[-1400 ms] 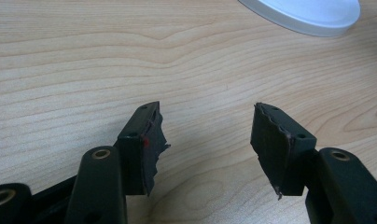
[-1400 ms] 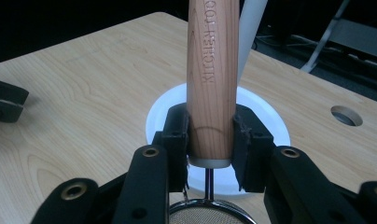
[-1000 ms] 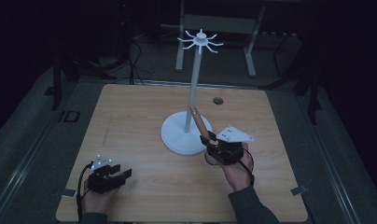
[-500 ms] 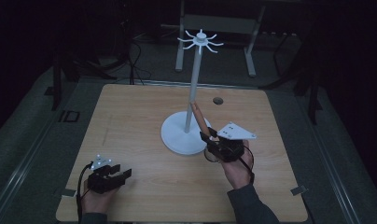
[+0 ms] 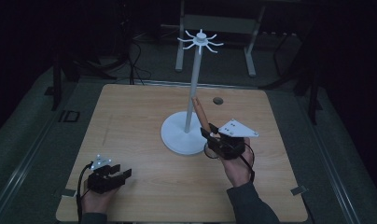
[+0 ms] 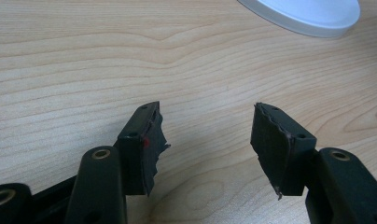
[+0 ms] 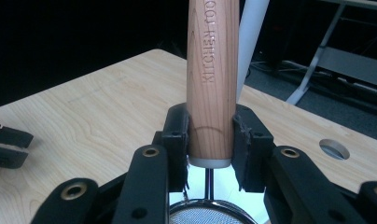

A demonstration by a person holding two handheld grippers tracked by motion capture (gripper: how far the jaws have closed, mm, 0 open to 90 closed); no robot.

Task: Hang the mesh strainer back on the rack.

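Words "KITCHEN TOO…" are running along the wooden handle [image 7: 211,79], just beside the white pole [image 7: 252,42]; rest is cut off.

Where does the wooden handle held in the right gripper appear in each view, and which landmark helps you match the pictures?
High view: the wooden handle rises from the right gripper, right of centre, leaning beside the white stand.
Left gripper view: the handle is not in it; the stand's base is at top right.
Right gripper view: the handle stands upright at centre, clamped between the fingers.
Shared landmark: the white stand.

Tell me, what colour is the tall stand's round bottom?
White; the stand's base shows best in the high view.
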